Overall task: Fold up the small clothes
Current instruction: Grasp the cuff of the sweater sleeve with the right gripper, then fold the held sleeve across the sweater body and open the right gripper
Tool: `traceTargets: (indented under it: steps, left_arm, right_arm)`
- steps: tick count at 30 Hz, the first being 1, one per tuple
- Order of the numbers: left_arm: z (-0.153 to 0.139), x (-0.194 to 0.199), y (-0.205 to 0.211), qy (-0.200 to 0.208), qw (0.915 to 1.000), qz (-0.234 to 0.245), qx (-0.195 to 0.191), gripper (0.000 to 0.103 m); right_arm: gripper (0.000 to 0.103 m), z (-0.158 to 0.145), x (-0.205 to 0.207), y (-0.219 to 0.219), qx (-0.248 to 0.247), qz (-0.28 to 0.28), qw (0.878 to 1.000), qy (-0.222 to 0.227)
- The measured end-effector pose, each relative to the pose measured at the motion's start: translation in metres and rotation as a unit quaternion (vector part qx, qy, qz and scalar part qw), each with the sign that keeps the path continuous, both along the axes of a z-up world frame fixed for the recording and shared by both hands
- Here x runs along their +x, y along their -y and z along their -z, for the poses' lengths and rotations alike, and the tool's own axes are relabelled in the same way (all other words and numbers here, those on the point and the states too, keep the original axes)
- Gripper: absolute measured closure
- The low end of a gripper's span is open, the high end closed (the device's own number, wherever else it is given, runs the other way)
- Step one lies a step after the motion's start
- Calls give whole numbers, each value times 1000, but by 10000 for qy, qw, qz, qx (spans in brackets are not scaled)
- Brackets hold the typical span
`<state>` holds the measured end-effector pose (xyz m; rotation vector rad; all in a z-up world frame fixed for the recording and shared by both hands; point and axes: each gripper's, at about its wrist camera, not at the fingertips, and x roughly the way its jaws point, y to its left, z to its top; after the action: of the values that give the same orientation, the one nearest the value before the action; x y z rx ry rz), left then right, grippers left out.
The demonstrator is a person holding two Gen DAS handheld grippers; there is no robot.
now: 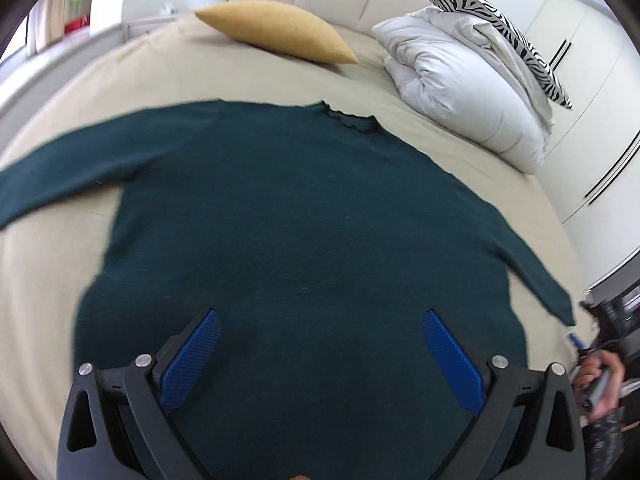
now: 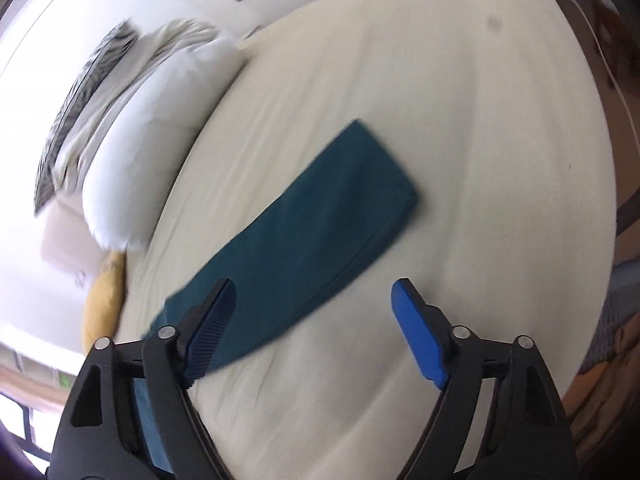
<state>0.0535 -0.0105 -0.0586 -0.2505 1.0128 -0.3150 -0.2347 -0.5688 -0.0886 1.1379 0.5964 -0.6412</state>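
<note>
My dark green sweater (image 1: 304, 216) lies flat on the bed (image 1: 60, 288), its collar (image 1: 352, 120) pointing toward the white duvet (image 1: 460, 92) at the head of the bed and its hem toward me, so the body runs lengthwise from me to the duvet. One sleeve (image 1: 52, 172) stretches out sideways, away from the duvet; the other sleeve (image 2: 304, 232) angles out below the duvet, straight, with its cuff end at the far tip. My left hand-held gripper (image 1: 320, 360) hangs over the lower body of the sweater with its blue pads well apart and nothing pinched between them. My right hand-held gripper (image 2: 312, 328) sits over the sleeve on the duvet side, pads apart, with only bare sheet between them; the sleeve passes under one pad. The right wrist view is smeared by motion, so the duvet, the zebra-striped pillow (image 1: 496, 28) and the yellow cushion (image 1: 276, 32) blur there. The sweater's hem is hidden behind my left hand-held gripper.
</note>
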Motion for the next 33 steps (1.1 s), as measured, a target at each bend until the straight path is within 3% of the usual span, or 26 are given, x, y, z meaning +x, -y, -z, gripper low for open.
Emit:
traceTargets:
  steps: [3,5,7,11,14,18,21,24,27,33]
  left_arm:
    - [5,8,7,109,9996,34,-259,0]
    - [7,12,14,192,9997,49,-151,0]
    - [10,18,23,-5,9998,196,71,0]
    - [15,27,25,-163,9991,168,353,0]
    - [20,36,18,-238,9994,116,207,0]
    - [24,47,8,-278,9995,96,-129,0]
    - [19,56,4,-192,9991,134,-355,2]
    - [13,66,-2,-93,9983,111,-558,8]
    - [10,78,-15,-72,9968,42,-791,13]
    - [12,92,-44,-110,9933,-105,-1147,14]
  right_arm:
    - [36,25,-4,33,269,185,9994,104]
    - [39,34,-2,50,233,177,9994,202]
    - [46,40,4,64,110,144,9994,287]
    - [81,53,16,87,154,95,9994,296]
    - [94,42,36,89,-89,-88,9998,125]
    - [96,5,68,70,-561,-360,9977,77]
    - [96,-31,112,37,-990,-929,9906,160]
    - [96,-64,173,-17,-1373,-1758,9743,322]
    - [96,-87,242,-96,-1639,-2756,9456,540]
    - [96,-76,339,-237,-1737,-4083,8941,613]
